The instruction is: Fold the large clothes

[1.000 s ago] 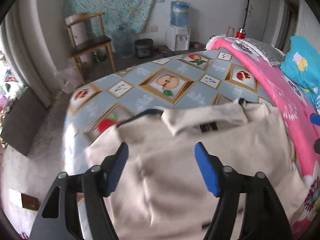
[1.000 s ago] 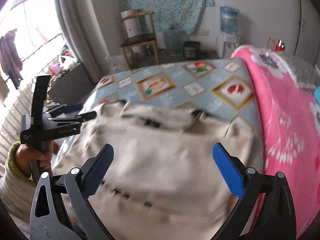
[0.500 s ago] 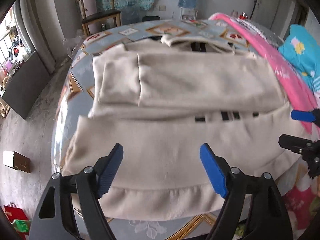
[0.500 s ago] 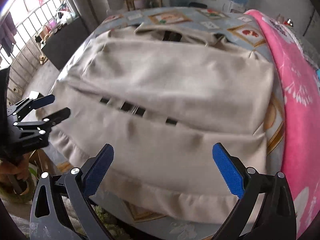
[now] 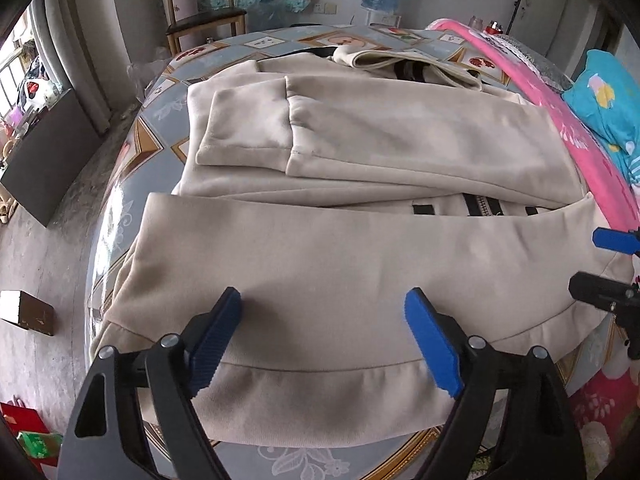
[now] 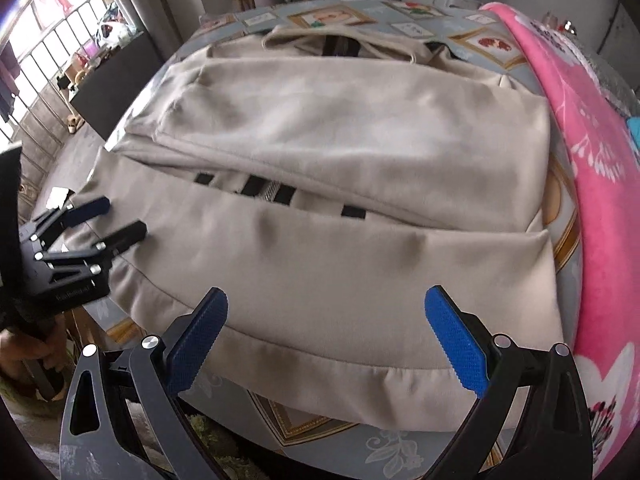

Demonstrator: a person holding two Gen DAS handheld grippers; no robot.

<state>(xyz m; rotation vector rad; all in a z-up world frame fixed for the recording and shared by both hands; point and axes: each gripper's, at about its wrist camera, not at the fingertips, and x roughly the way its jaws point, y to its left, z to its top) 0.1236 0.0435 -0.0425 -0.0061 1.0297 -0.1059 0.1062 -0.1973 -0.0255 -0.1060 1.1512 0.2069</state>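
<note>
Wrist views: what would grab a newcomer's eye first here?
The big beige jacket spread over the fruit-patterned tablecloth, sleeves folded across its front with the black zipper peeking through the gap. Next, both blue-padded tongs, left and right, open above the near hem. A pink floral blanket flanks the right.

No legible text (labels blurred)

Each hand-held gripper (image 5: 323,338) is showing black, triangular-cutout arms studded with silver screws and tipped with ribbed blue pads (image 5: 434,346). The left hand-held gripper (image 6: 105,220), pictured from the right one (image 6: 326,340), is carrying faint lettering on its black frame.
</note>
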